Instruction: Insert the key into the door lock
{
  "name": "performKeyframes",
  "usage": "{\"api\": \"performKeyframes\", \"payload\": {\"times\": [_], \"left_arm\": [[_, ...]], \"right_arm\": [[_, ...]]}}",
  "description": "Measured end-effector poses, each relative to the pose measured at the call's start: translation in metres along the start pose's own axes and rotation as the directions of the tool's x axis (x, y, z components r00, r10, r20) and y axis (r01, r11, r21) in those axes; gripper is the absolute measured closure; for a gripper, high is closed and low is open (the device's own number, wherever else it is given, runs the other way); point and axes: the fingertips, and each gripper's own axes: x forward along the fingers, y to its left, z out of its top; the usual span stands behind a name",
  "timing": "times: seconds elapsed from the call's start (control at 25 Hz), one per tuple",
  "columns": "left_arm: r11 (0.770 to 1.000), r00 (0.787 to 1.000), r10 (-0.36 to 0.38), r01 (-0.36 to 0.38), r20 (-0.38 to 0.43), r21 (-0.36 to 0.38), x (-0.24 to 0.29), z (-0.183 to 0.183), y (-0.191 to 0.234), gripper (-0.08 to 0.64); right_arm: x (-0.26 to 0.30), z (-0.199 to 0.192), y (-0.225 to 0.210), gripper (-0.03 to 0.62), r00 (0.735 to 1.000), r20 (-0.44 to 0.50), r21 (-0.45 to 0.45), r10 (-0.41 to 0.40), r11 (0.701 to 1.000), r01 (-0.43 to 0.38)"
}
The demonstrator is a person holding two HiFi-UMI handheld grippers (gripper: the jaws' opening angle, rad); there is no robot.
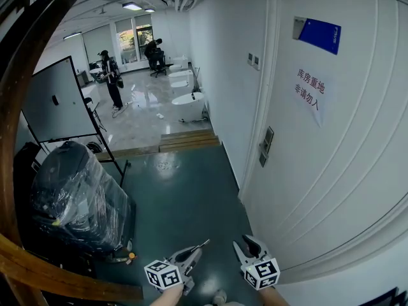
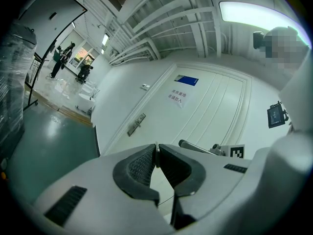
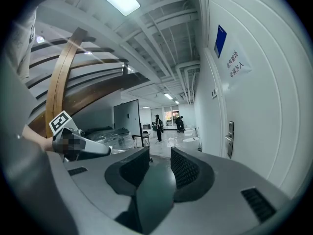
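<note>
Low at the bottom edge of the head view the left gripper [image 1: 193, 254] and the right gripper [image 1: 247, 244] are held side by side, a little apart, both pointing forward and only slightly downward over the green floor [image 1: 185, 196]; the left one leans towards the right, the right one sits closer to the door [image 1: 331, 171]; the left gripper's jaws are pressed together on the key [image 2: 156, 152], a thin metal blade standing on edge between the ribbed pads, its tip poking out past them; the right gripper's jaws stand apart with nothing between them, only floor and room showing through the gap; ahead of both tongs and off to the right, well apart from the key, the door lock [image 1: 266, 145] is a narrow metal plate set near the left edge of the white door, higher in the head view than either gripper; the key's tip points roughly that way but is nowhere near touching it; further up the door hangs a paper notice [image 1: 310, 91] with red characters, and above that a blue sign [image 1: 319, 35]; to the left a plastic-wrapped load [image 1: 76, 196] stands on the floor beside a dark board [image 1: 60, 101] on a stand; beyond are wooden steps [image 1: 188, 139], and a person [image 1: 111, 78] stands in the bright far room.
</note>
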Motion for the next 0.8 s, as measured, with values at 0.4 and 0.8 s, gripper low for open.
{"api": "performKeyframes", "payload": {"times": [0.4,0.8], "left_arm": [[0.999,0.999,0.034,-0.034,0.002,-0.027,0.019,-0.016,0.010,0.529],[0.998,0.999,0.044,-0.044,0.006,-0.042,0.021,0.006,0.046,0.529]], "right_arm": [[0.006,-0.013,-0.034,0.469,1.000,-0.003,0.013,0.008,1.000,-0.008],[0.039,-0.019,-0.032,0.469,0.999,-0.033,0.025,0.004,1.000,-0.003]]}}
